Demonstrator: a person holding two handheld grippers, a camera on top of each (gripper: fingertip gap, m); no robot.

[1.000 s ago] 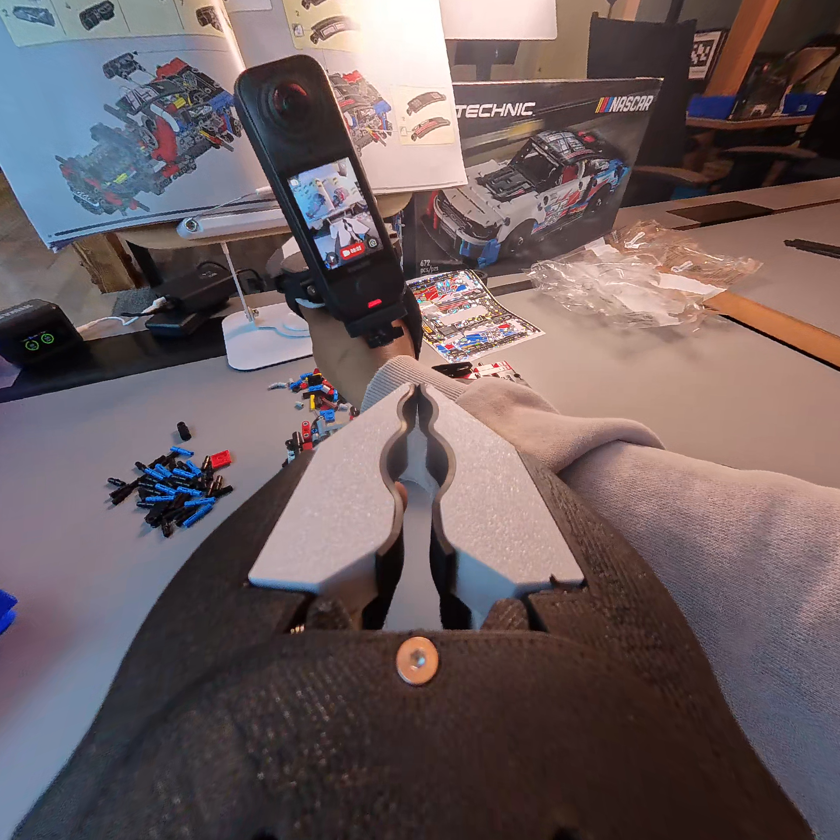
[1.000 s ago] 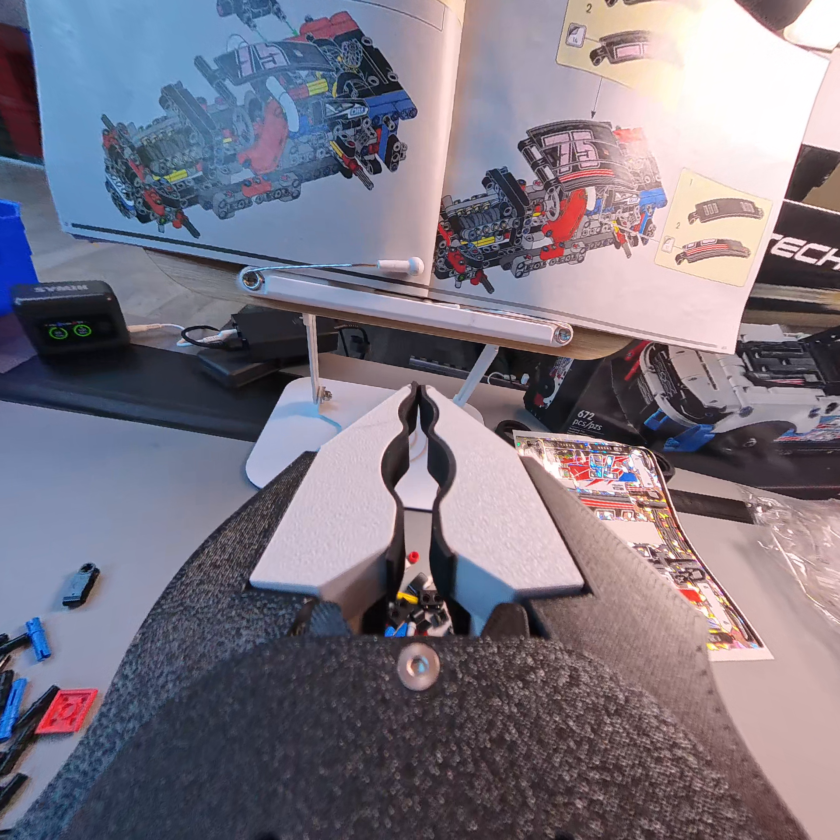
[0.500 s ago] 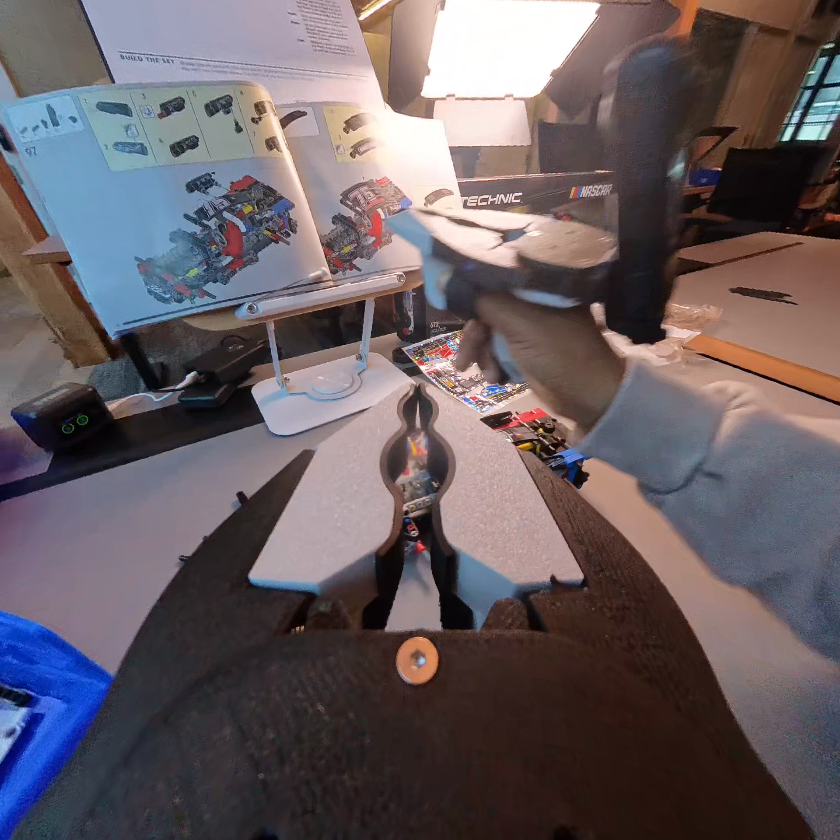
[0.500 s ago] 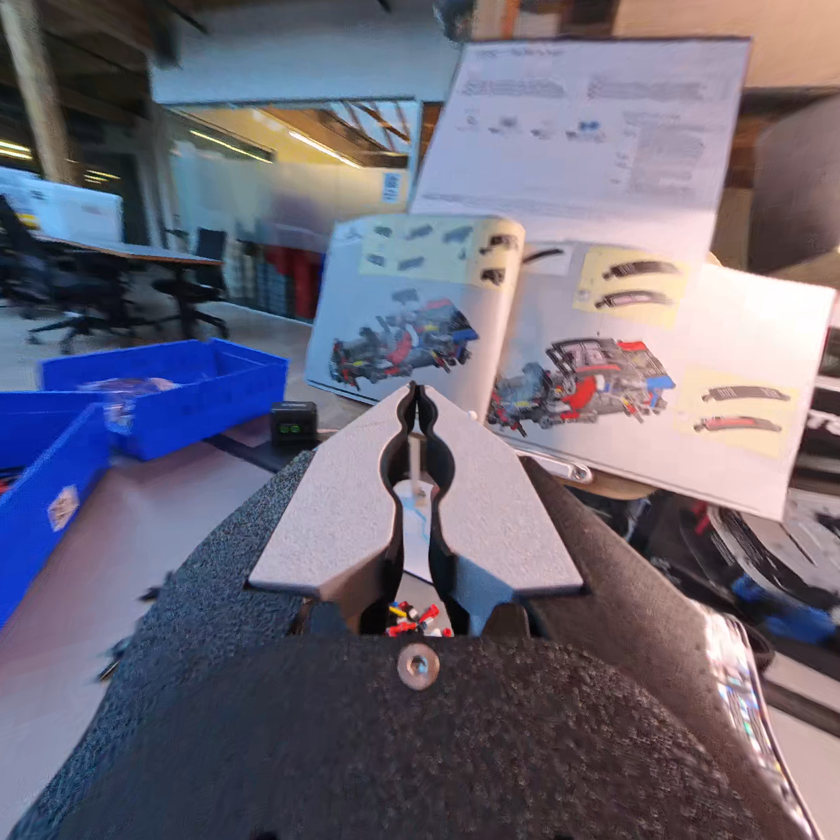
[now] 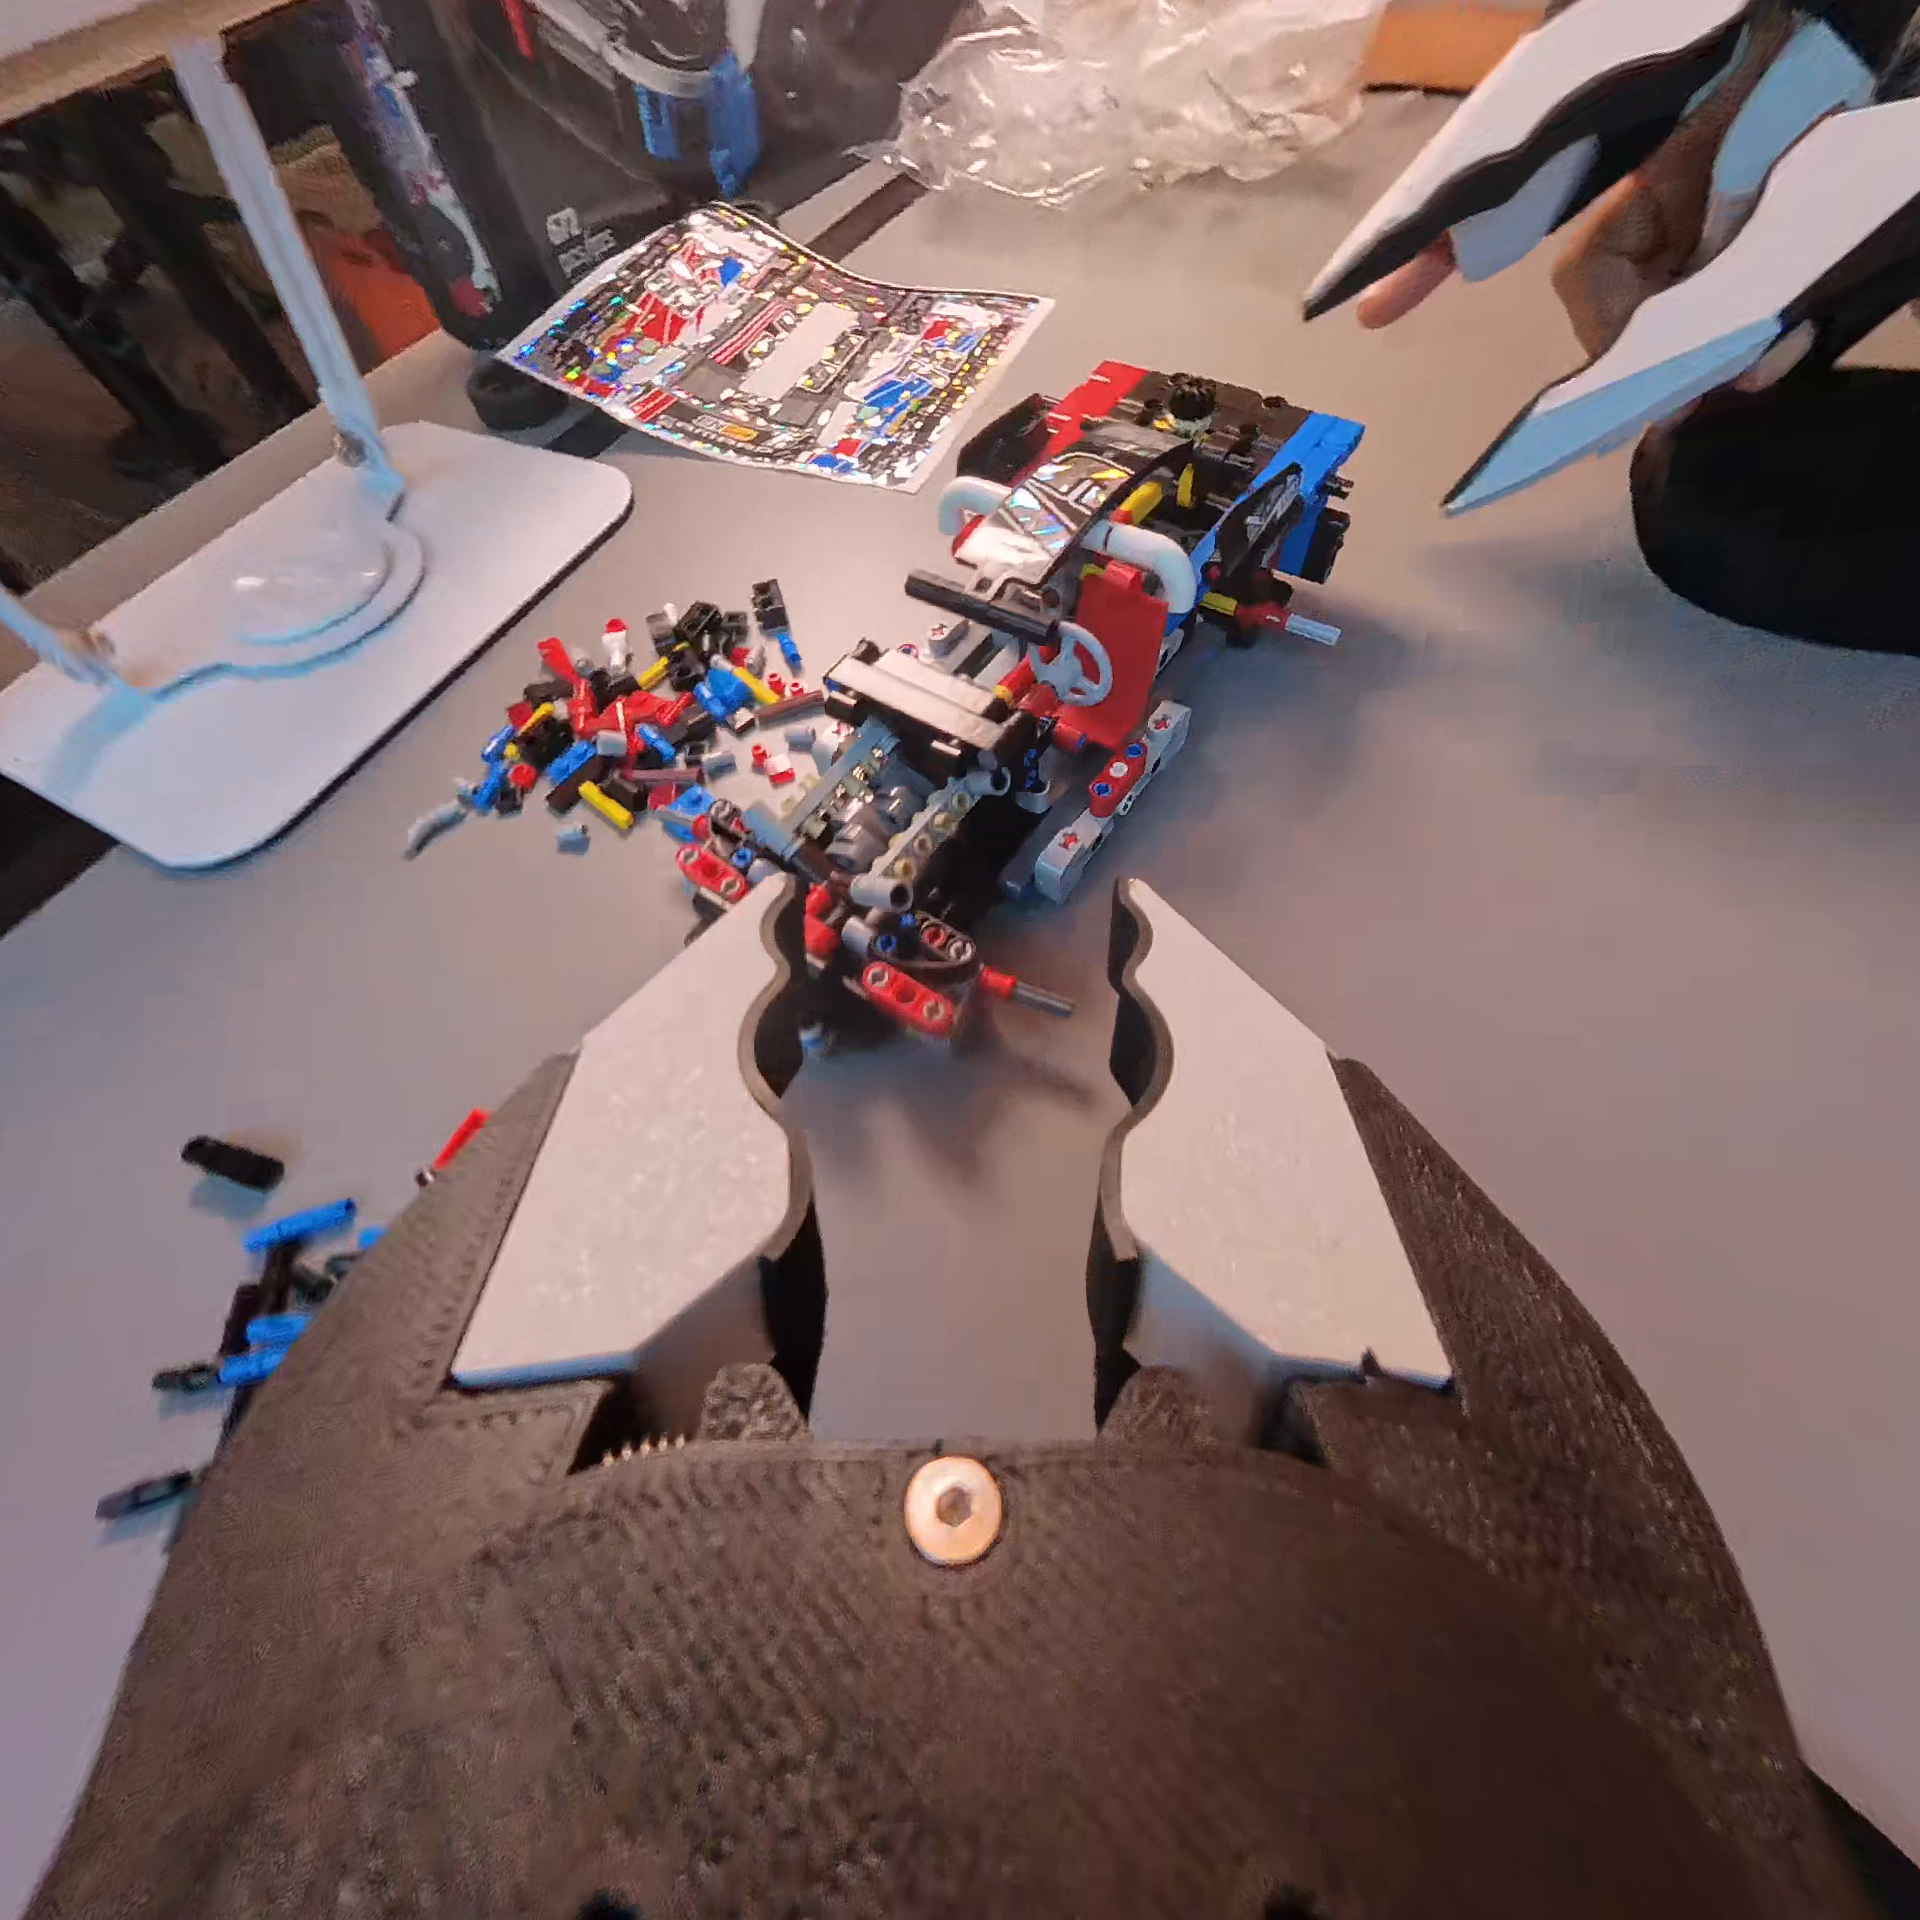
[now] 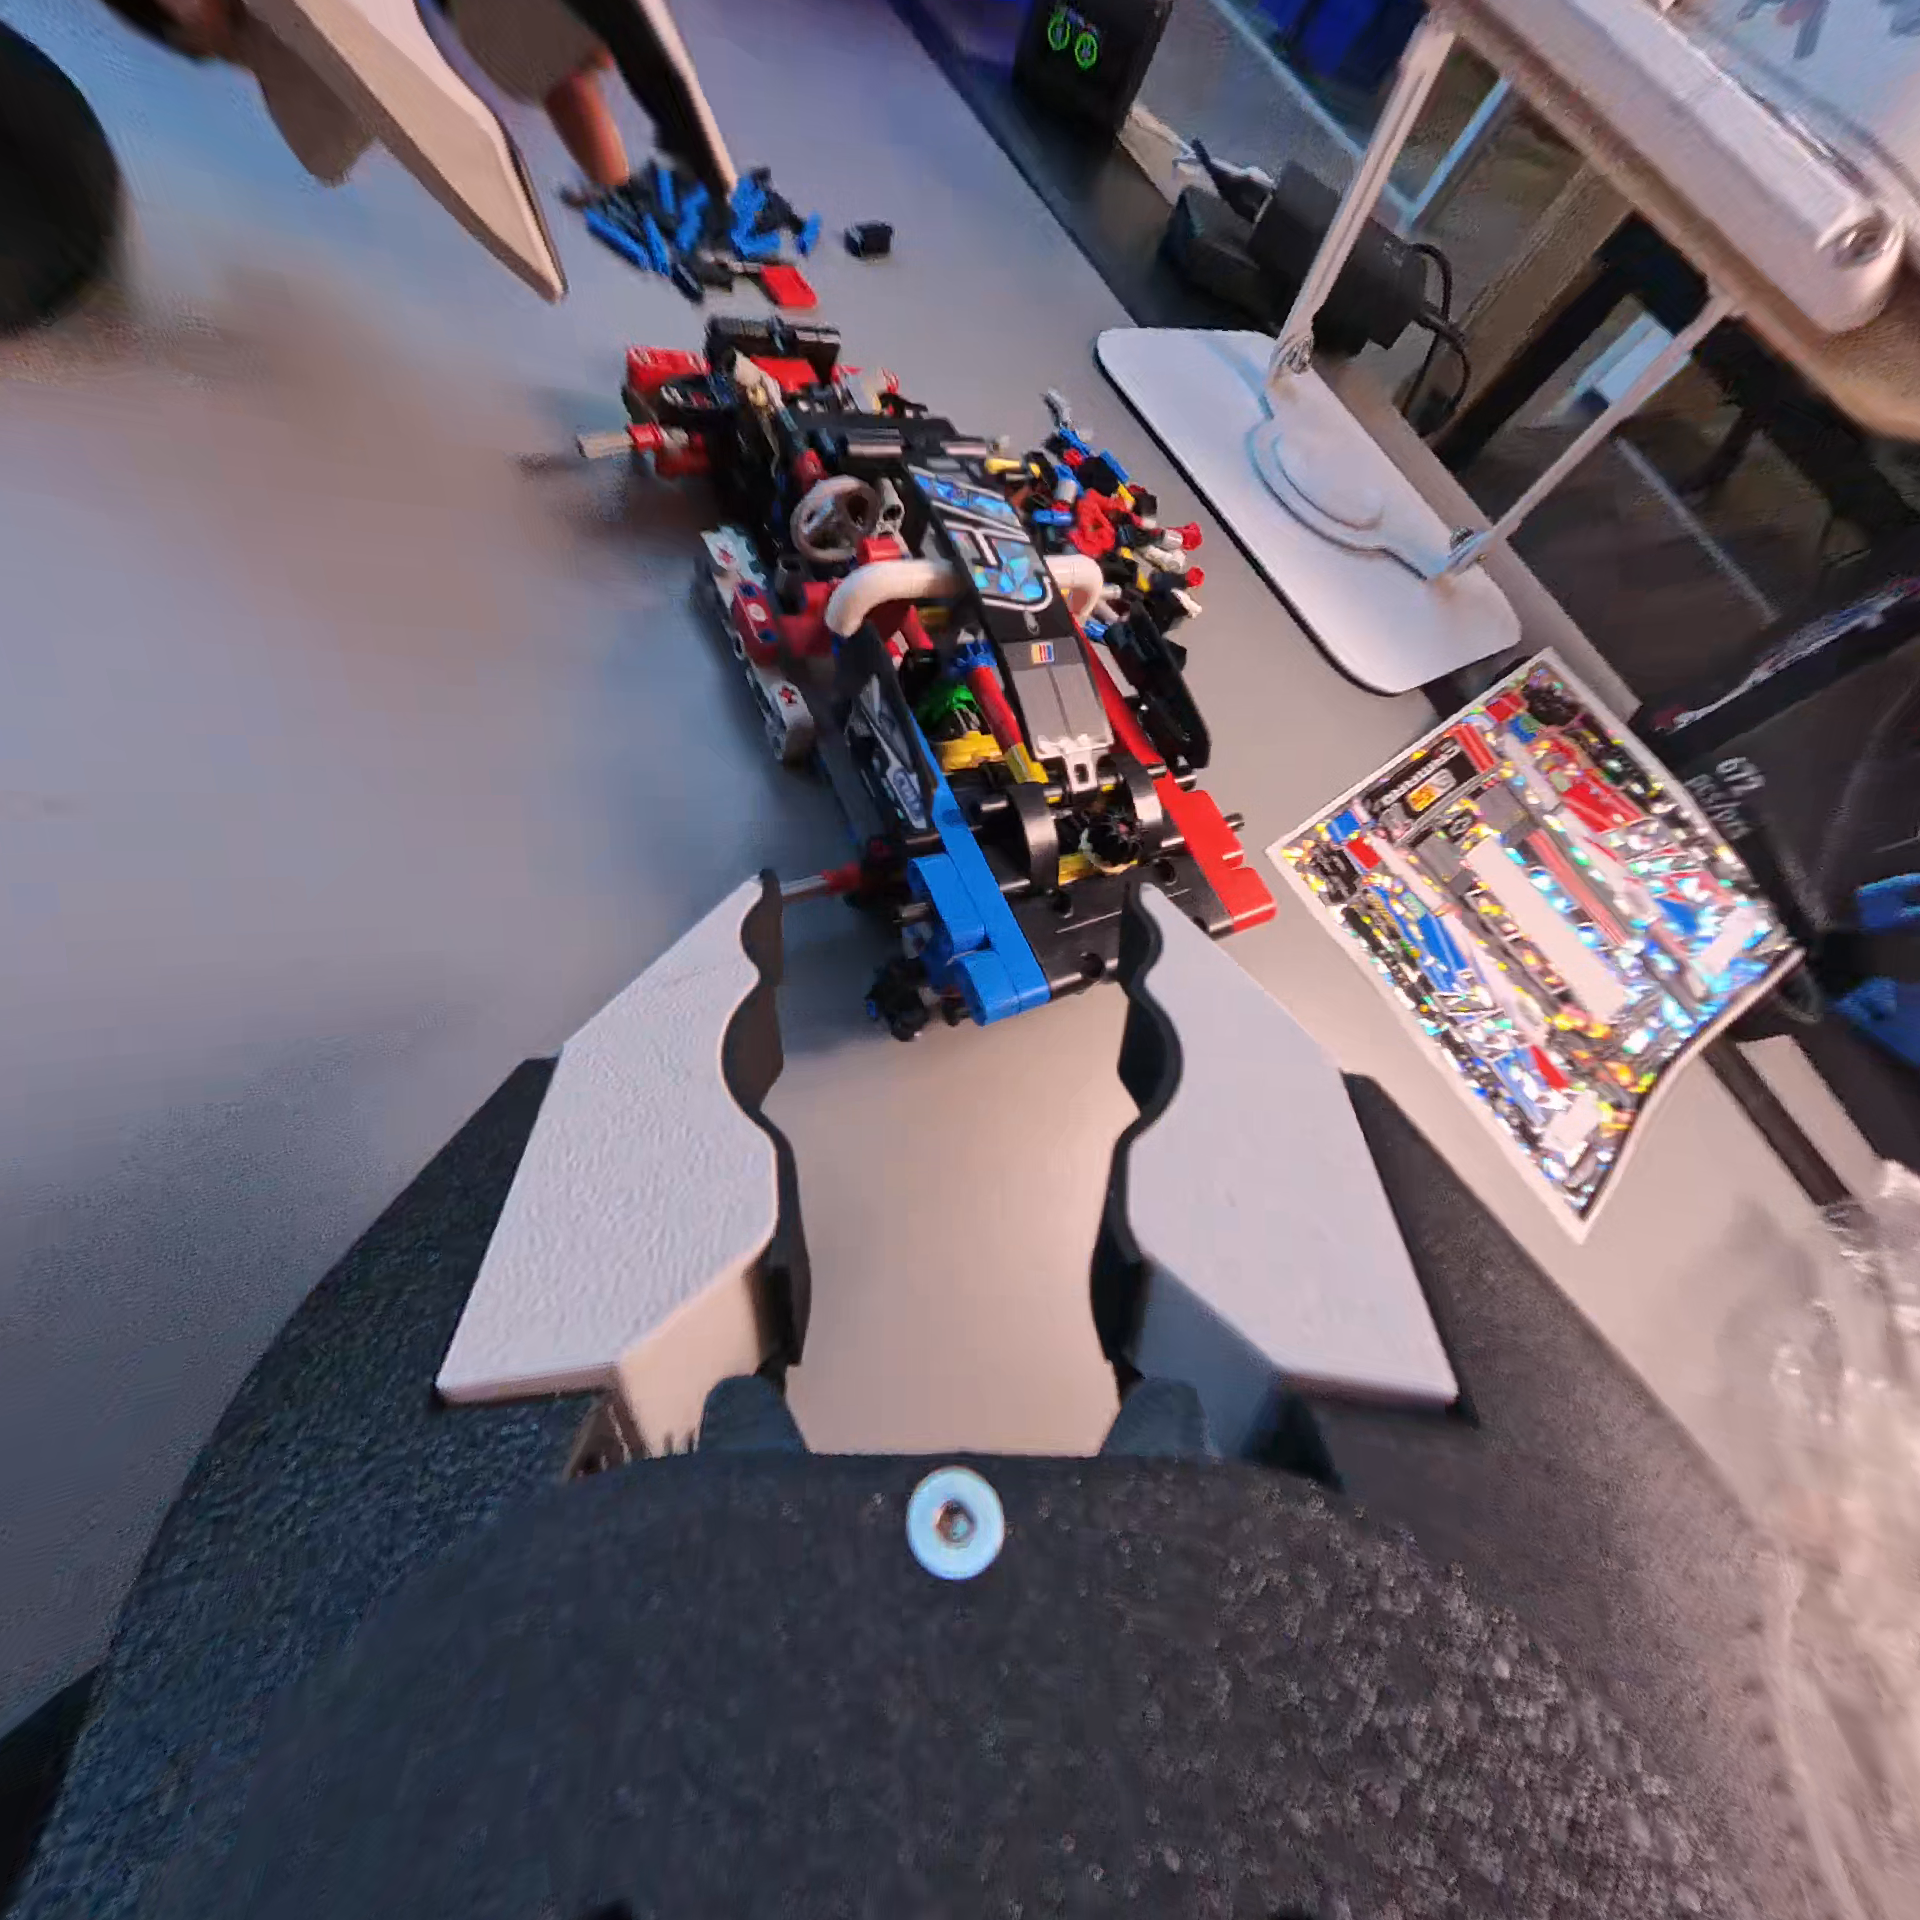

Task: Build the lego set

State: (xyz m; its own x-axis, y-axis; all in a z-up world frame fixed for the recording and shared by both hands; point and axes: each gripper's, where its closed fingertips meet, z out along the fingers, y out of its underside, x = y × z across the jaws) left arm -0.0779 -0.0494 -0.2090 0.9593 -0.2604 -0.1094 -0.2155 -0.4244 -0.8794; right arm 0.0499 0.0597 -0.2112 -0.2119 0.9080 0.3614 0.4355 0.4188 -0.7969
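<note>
Lying lengthwise between grippers, lego car [image 5: 1049,665]: blue-red rear toward right hand-held gripper [image 6: 951,914].

Both grippers, shut half a second before, spread their jaws wide. The left gripper [image 5: 951,914] dropped from facing the manual to the front end of the car [image 5: 1049,675]; the right gripper [image 6: 951,914] dropped to the car's rear end.
</note>
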